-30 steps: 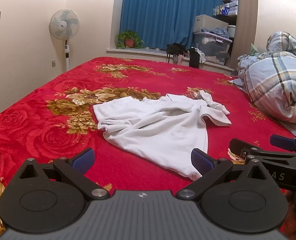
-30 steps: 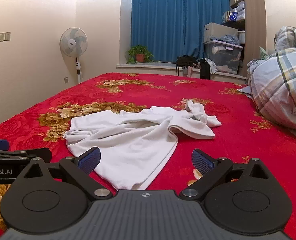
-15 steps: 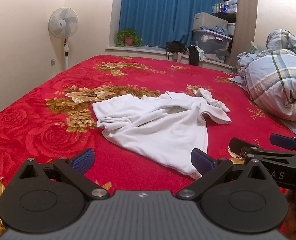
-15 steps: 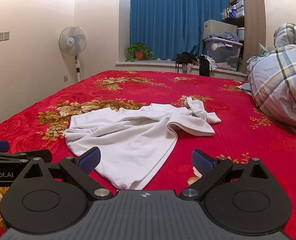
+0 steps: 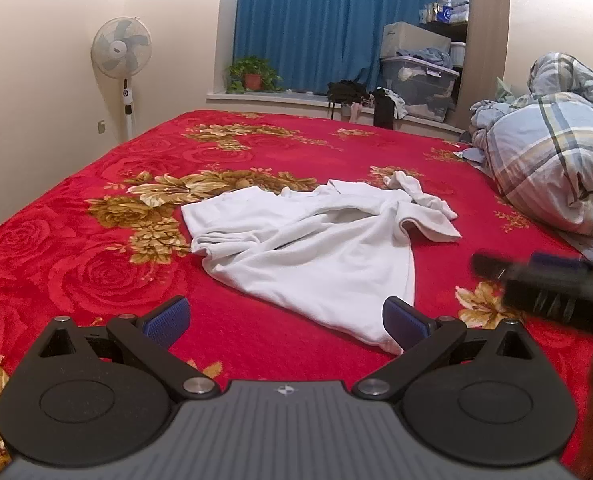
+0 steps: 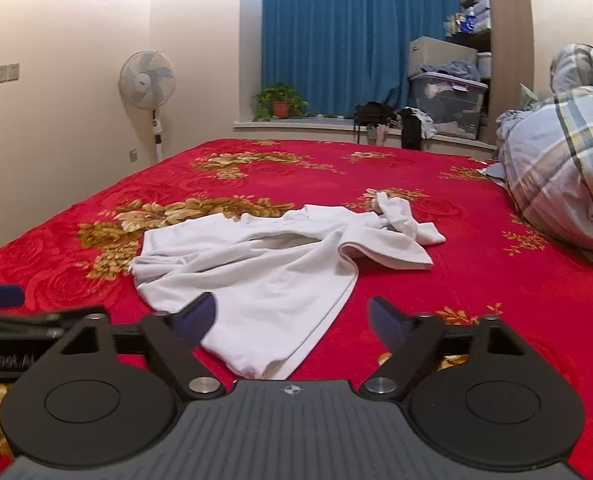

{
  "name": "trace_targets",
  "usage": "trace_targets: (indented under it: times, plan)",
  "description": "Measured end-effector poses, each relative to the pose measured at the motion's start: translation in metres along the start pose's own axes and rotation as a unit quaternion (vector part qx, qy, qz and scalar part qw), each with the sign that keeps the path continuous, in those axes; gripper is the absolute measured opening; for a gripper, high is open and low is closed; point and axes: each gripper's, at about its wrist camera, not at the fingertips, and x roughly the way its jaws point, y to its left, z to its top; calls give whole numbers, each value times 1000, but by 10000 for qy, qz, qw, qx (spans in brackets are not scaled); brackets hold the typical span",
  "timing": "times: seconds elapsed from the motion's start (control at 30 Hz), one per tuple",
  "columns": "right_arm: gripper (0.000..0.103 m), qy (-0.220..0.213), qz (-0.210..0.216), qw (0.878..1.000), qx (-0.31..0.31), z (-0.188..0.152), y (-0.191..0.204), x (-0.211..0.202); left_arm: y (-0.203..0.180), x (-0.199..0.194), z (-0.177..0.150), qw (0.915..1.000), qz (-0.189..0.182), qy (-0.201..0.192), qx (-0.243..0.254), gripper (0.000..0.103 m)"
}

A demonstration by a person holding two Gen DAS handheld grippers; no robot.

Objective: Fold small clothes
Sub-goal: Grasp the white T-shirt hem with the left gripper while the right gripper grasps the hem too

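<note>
A crumpled white garment (image 5: pixel 316 248) lies spread on the red floral bedspread (image 5: pixel 96 272); it also shows in the right wrist view (image 6: pixel 264 280). My left gripper (image 5: pixel 286 318) is open and empty, just short of the garment's near hem. My right gripper (image 6: pixel 292 320) is open and empty, with the garment's near corner lying between its blue pads (image 6: pixel 198 318). The right gripper appears blurred at the right of the left wrist view (image 5: pixel 536 280). The left gripper shows at the left of the right wrist view (image 6: pixel 0 312).
A bundled plaid duvet (image 5: pixel 556 168) lies on the bed's right side. A standing fan (image 5: pixel 121 50) is by the left wall. A potted plant (image 5: pixel 252 74), bags and a plastic storage bin (image 5: pixel 420 88) sit along the window ledge under blue curtains.
My right gripper has moved forward and down toward the garment's near corner and narrowed slightly. The left gripper has held nearly still. The garment has not moved.
</note>
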Motion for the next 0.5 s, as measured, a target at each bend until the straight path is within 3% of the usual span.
trace_targets:
  times: [0.1,0.17,0.23,0.37,0.43,0.5]
  plan:
    - [63,-59,-158,9990,405,9,-18,0,3,5,-3,9999,-38,36,88,82]
    - [57,-168,-261,9977,606,12,-30,-1,6,12,-5,9995,-216,178,133,35]
    - [55,-140,-366,9969,682,16,-39,0,8,23,-5,9982,-428,393,142,13]
    - [55,-119,-264,9951,950,19,-53,1,4,58,0,9940,-699,767,-334,13]
    - [55,-189,-286,9954,898,19,-60,-2,1,85,1,9874,-850,1052,-821,16]
    - [55,-213,-359,9954,867,20,-68,-4,-4,114,-2,9755,-975,1373,-1417,21]
